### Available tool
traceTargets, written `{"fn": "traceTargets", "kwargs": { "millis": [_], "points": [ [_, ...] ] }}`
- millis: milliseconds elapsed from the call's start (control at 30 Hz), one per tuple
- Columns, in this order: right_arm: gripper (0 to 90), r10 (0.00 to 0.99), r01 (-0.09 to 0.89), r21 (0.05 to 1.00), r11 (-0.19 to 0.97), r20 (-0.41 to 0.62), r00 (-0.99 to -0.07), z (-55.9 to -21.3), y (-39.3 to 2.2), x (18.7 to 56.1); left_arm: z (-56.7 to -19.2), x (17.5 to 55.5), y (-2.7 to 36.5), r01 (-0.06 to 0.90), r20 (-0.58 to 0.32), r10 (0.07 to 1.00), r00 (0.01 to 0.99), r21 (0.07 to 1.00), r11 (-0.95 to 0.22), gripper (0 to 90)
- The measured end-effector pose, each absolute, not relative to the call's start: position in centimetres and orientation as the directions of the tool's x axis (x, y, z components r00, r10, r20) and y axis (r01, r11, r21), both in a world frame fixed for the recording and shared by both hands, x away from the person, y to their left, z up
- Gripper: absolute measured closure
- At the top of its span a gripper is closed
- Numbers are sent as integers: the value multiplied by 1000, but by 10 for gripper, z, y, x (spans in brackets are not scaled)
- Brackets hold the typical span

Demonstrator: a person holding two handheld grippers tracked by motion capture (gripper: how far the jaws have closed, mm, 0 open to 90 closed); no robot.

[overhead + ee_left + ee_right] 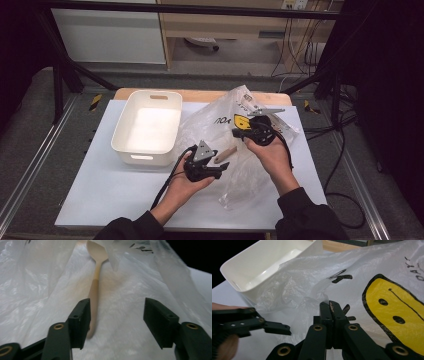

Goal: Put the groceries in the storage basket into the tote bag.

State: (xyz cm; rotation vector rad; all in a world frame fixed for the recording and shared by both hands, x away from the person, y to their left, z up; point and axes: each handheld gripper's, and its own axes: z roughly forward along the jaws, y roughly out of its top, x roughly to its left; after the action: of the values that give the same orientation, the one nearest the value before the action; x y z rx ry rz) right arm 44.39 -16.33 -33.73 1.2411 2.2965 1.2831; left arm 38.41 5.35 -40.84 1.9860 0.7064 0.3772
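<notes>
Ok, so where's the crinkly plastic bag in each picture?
High view: plastic bag right of centre, beside the white tub.
Left gripper view: bag across the background, behind the wooden spoon.
Right gripper view: bag across the middle and right, with a yellow face print.
Shared landmark: the left hand-held gripper, at the bag in all three.

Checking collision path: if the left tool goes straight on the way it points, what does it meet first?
Probably the wooden spoon, lying on the plastic bag just ahead of the left tool. Its handle end sits beside one open jaw, so that jaw would likely graze it; otherwise bag film. Depth is unclear.
</notes>
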Motion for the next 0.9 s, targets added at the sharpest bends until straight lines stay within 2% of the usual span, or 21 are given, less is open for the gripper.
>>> {"fn": "traceTargets", "kwargs": {
  "millis": [267, 467, 667, 800, 900],
  "points": [
    [900, 766, 576, 781, 243, 210, -608, -368, -165, 433, -399, 365, 86, 355, -86, 639, 764, 884, -304, 284],
    [900, 766, 580, 780, 233, 221, -604, -387, -164, 427, -391, 357, 108, 362, -115, 668, 735, 900, -244, 177],
    [892, 771, 598, 762, 248, 219, -599, -406, -161, 426, -385, 355, 127, 339, -88, 708, 701, 914, -221, 120],
    [805, 780, 601, 754, 267, 197, -594, -414, -156, 425, -383, 357, 138, 349, -94, 736, 671, 916, -200, 116],
    [648, 775, 580, 764, 283, 174, -608, -415, -156, 418, -381, 357, 145, 336, -79, 753, 653, 921, -195, 110]
  ]
}}
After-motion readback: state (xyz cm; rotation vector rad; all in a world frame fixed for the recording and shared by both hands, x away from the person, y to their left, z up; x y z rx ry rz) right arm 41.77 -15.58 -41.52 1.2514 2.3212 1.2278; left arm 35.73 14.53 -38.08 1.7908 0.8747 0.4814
